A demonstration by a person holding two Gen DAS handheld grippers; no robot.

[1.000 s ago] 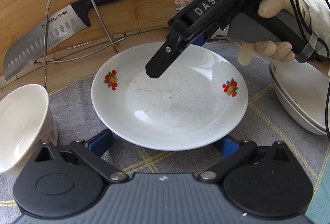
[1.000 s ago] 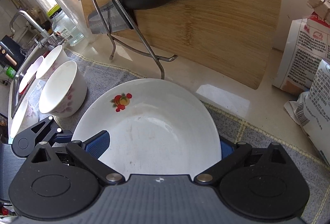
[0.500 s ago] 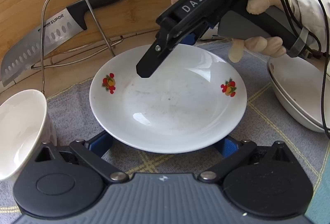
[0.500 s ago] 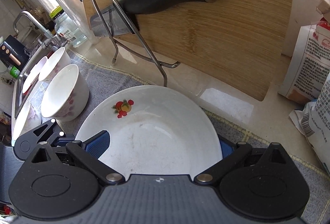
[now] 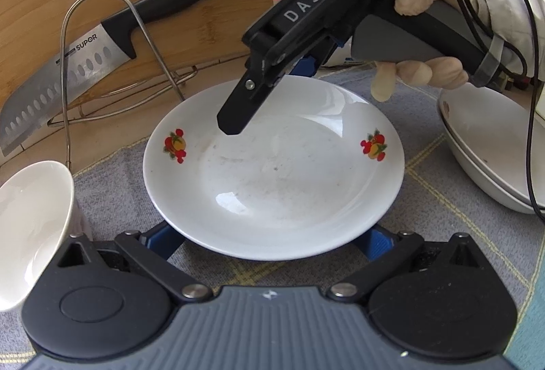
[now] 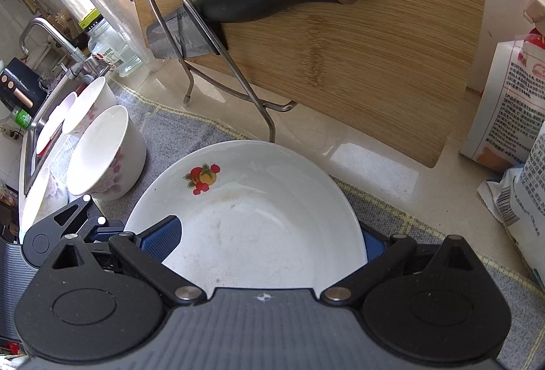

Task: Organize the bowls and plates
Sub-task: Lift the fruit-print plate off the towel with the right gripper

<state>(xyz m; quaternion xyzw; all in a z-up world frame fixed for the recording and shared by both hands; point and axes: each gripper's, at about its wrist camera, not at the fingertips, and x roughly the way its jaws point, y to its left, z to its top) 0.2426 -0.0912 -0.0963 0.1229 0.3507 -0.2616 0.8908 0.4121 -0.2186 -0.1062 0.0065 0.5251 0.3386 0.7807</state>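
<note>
Both jaws spread wide. Left gripper [image 5: 269,239] straddles the near rim of the plate [image 5: 272,172], blue pads low at either side of the rim; whether they touch it cannot be told. Right gripper [image 6: 262,240] reaches over the plate's far edge, one finger above the dish, the other hidden behind the rim; it does not appear to clamp, though contact is unclear.

Plate is round, so no long axis. Sits open side up on the grey mat [image 5: 442,199], roughly level, nothing in it but faint smears. Two fruit prints on opposite sides of the inner rim.

Bowl [image 6: 105,155] stands upright just left of the plate, empty, pink flowers on its wall. More bowls [image 6: 88,111] behind it toward the sink, contents not visible. Stacked white dishes [image 5: 490,152] right of the plate, top one empty.

Knife [image 5: 102,53] rests in a wire rack [image 5: 153,39] against the board [image 6: 340,46], handle up and right
</note>
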